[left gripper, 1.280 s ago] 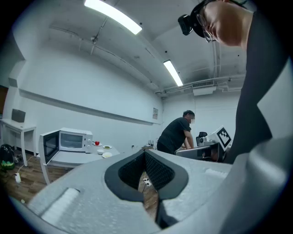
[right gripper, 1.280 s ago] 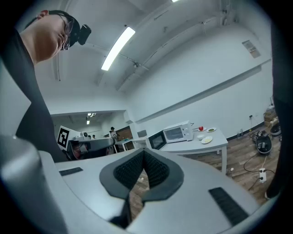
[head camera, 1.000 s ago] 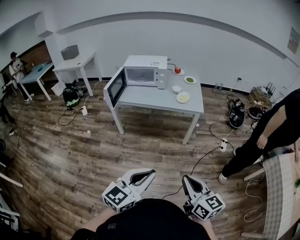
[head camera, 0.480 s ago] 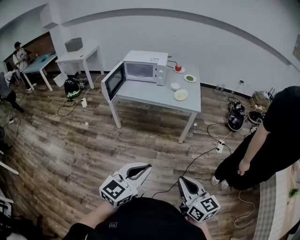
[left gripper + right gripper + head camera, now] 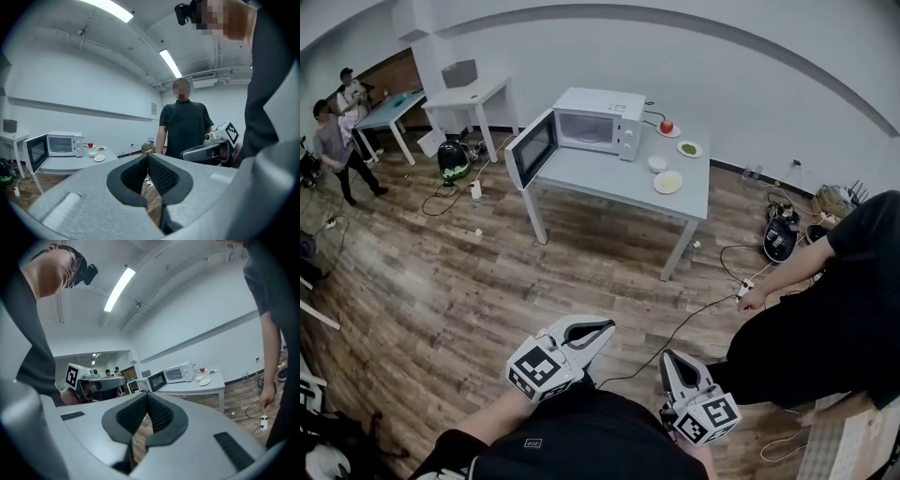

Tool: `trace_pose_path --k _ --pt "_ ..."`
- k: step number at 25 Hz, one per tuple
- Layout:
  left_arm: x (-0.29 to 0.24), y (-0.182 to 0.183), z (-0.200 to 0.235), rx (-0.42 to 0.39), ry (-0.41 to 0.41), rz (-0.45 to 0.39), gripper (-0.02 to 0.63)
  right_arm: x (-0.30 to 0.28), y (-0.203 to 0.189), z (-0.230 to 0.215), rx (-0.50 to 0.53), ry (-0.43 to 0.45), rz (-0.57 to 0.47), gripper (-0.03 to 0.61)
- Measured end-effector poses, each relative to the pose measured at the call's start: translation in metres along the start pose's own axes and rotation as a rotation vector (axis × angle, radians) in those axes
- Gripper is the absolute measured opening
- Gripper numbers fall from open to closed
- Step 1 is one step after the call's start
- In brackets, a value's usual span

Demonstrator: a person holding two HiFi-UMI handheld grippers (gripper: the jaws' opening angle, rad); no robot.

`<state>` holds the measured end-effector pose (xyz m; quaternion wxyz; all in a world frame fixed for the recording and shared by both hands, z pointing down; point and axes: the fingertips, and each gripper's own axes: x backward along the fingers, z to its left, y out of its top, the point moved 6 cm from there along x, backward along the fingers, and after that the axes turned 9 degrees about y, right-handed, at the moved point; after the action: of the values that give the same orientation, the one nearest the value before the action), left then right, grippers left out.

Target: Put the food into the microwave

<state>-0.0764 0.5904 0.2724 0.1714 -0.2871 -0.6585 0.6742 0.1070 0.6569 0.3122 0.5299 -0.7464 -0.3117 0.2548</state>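
The white microwave (image 5: 600, 117) stands on a grey table (image 5: 609, 192) far ahead, its door (image 5: 532, 148) swung open to the left. Right of it sit a red fruit (image 5: 667, 127) on a plate, a plate of green food (image 5: 689, 148), a small white bowl (image 5: 656, 163) and a plate of pale yellow food (image 5: 667, 182). My left gripper (image 5: 607, 326) and right gripper (image 5: 667, 357) hover over the wooden floor, well short of the table. Both are shut with nothing in them; their tips meet in the left gripper view (image 5: 147, 156) and the right gripper view (image 5: 146, 396).
A person in dark clothes (image 5: 825, 309) bends at my right, one hand near a power strip (image 5: 746, 286) and its cable on the floor. Bags and cables lie by the back wall (image 5: 781, 234). White tables (image 5: 473, 98) and two people (image 5: 337, 141) are at the far left.
Both grippers have travelled across the floor with me, still shut. The person at my right has come closer and reached down to the power strip. The people at far left have shifted.
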Motion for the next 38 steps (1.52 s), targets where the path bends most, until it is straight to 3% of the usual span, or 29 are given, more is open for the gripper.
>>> trace_pose_path --k 8,13,18,26,38 --pt "-0.036 -0.002 0.052 -0.011 -0.017 -0.005 0.009 -0.036 -0.001 -0.033 -0.016 -0.032 0.017 0.011" --pt "-0.073 -0.001 0.115 0.001 -0.002 -0.020 0.008 -0.088 0.013 -0.070 -0.011 -0.057 0.023 0.010" --pt "-0.108 0.013 0.179 -0.047 -0.028 -0.038 0.009 -0.157 0.036 -0.106 -0.009 -0.063 0.024 0.011" --pt "-0.147 0.015 0.274 -0.046 -0.056 -0.024 0.008 -0.250 0.059 -0.142 -0.028 -0.082 0.021 0.011" --pt "-0.211 0.002 0.325 -0.038 -0.073 -0.004 0.008 -0.291 0.058 -0.202 -0.083 -0.140 0.042 0.011"
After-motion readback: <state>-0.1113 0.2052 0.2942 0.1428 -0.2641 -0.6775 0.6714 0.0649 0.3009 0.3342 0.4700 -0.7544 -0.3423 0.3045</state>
